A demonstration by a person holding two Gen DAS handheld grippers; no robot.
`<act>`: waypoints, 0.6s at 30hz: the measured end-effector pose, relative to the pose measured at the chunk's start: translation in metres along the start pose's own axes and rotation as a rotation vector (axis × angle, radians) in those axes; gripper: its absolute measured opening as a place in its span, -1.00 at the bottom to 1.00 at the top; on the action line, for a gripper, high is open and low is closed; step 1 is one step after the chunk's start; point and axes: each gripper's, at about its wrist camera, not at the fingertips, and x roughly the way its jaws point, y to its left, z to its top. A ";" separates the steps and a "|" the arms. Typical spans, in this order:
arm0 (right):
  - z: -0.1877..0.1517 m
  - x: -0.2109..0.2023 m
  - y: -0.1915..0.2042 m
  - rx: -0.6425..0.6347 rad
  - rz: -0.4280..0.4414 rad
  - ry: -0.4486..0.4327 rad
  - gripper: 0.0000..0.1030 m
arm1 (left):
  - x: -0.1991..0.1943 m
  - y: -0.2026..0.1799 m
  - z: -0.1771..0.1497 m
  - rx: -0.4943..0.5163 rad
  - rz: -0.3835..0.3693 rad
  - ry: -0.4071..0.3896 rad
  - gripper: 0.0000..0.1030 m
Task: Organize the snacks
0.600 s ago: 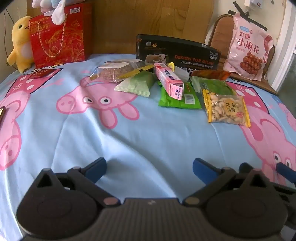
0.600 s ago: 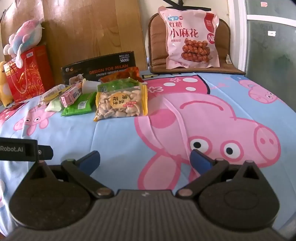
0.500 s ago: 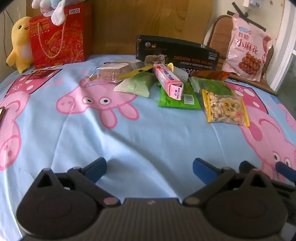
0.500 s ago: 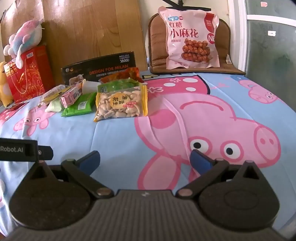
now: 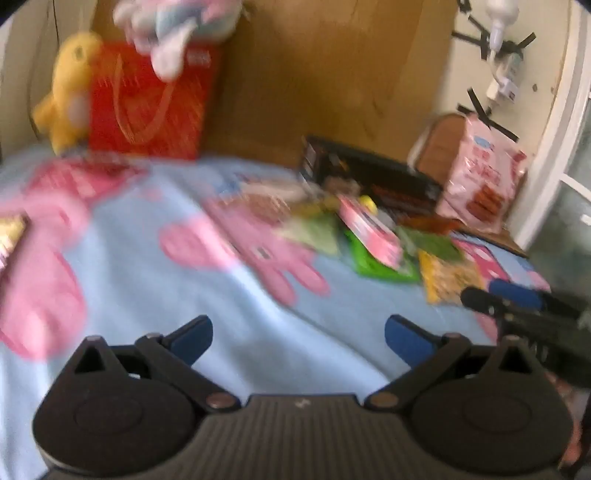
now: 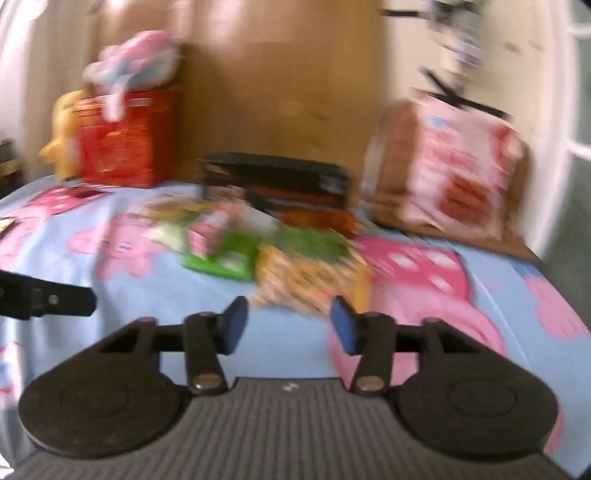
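1. Both of my views are smeared with blur, so I take the long black printed carton (image 5: 373,177) standing at the back of the pig-print blue cloth (image 5: 229,295) as my landmark.
2. Far left of the carton I see a yellow plush toy (image 5: 68,92) beside a red gift bag with cord handles (image 5: 147,103); a pastel plush (image 5: 173,22) sits on top of the bag.
3. My left gripper (image 5: 297,334) hovers over bare cloth, well in front of the carton, blue-padded fingers spread wide with nothing between them.
4. Just in front of the carton lies the snack heap: a pink oblong box (image 5: 369,230) resting on a bright green packet (image 5: 380,262), a pale green pouch (image 5: 314,234) to their left, and a yellow-edged clear bag of peanuts (image 6: 310,277) nearest me.
5. My right gripper (image 6: 288,323) sits just short of the peanut bag, fingers partly apart and holding nothing.
6. Right of the carton, a large pink snack bag (image 6: 465,170) leans upright on a brown chair.
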 end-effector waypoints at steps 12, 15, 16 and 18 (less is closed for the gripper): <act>0.040 0.080 0.014 0.021 0.198 0.160 -0.93 | -0.011 0.030 0.005 -0.018 0.086 -0.079 0.99; 0.030 0.052 -0.003 0.008 0.203 0.154 -0.95 | -0.007 0.028 0.009 -0.002 0.064 -0.072 0.99; 0.028 0.047 -0.007 -0.010 0.192 0.159 -0.95 | -0.004 0.027 0.011 0.005 0.055 -0.064 0.97; 0.027 0.035 -0.010 -0.025 0.185 0.139 -0.94 | 0.002 0.023 0.013 0.011 0.043 -0.053 0.92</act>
